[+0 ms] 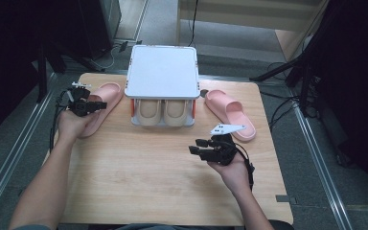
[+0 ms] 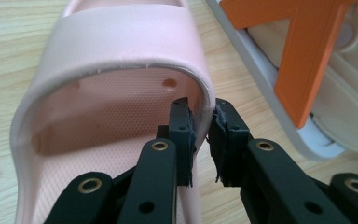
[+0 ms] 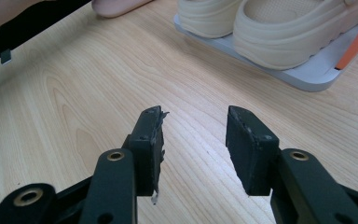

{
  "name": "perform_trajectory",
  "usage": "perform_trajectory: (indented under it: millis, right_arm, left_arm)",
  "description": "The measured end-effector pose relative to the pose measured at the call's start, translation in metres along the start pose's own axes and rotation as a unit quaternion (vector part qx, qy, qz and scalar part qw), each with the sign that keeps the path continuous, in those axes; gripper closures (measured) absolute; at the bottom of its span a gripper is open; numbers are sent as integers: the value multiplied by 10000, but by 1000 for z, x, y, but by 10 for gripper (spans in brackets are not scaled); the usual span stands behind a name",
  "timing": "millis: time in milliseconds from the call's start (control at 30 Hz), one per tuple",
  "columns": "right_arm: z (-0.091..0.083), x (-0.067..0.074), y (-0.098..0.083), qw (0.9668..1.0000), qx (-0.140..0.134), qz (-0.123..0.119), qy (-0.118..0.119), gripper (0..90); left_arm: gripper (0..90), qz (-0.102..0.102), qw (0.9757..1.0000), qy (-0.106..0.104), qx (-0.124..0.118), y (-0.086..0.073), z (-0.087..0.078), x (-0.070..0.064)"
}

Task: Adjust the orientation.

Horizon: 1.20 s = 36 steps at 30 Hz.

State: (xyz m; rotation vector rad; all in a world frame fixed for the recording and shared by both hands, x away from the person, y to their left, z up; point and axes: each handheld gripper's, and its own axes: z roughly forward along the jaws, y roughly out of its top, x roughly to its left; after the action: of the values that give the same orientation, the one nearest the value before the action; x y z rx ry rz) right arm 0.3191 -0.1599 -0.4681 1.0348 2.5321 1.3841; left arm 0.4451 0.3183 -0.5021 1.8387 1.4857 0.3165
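Observation:
A pink slipper [image 1: 109, 92] lies at the table's left, beside a white shoe rack [image 1: 162, 72]. My left gripper [image 1: 97, 105] is at its strap. In the left gripper view one jaw is inside the slipper [image 2: 121, 42] and the other outside, and the left gripper [image 2: 201, 135] is shut on the strap's side wall. A second pink slipper [image 1: 230, 112] lies to the right of the rack. My right gripper [image 1: 195, 146] hovers over bare wood in front of the rack. In its own view the right gripper [image 3: 193, 140] is open with nothing between its pads.
Two beige shoes [image 1: 162, 111] sit on the rack's lower shelf [image 3: 307, 77], seen close as beige shoes [image 3: 279, 32]. An orange rack brace [image 2: 307, 56] stands just right of the held slipper. The wooden table [image 1: 148, 182] ends close to metal floor rails on both sides.

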Motion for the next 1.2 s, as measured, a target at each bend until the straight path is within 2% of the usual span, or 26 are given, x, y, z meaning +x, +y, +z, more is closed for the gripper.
perform_trajectory:
  millis: [333, 400, 467, 567, 700, 767, 933, 1033, 1200]
  right_arm:
    - [0, 1, -2, 10000, 6, 11, -19, 563]
    - [0, 1, -2, 10000, 9, 1, -21, 564]
    - [0, 2, -3, 10000, 18, 5, -27, 564]
    - [-1, 2, -4, 10000, 39, 17, -48, 564]
    - [-1, 1, -4, 10000, 24, 7, -58, 563]
    - [-2, 0, -5, 10000, 39, 48, -63, 563]
    - [-2, -1, -4, 10000, 26, 55, -51, 562]
    - [-1, -1, -3, 10000, 12, 45, -49, 562]
    - [2, -1, 0, 10000, 28, -2, -3, 560]
  left_arm:
    - [774, -318, 9995, 22, -72, 4, 7, -9]
    - [771, -335, 9994, 9, -94, 4, 9, -10]
    - [765, -323, 9995, -1, 21, 8, 10, -12]
    - [763, -297, 9996, 3, 24, 9, 12, -14]
    - [748, -333, 9994, -17, 36, 9, 11, -12]
    - [726, -365, 9993, -53, 46, 10, 8, -10]
    - [633, -251, 9996, -38, 136, 10, -8, -10]
    - [619, -281, 9995, -111, 49, 9, -23, -8]
    - [593, -276, 9995, -49, -161, 9, -47, -3]
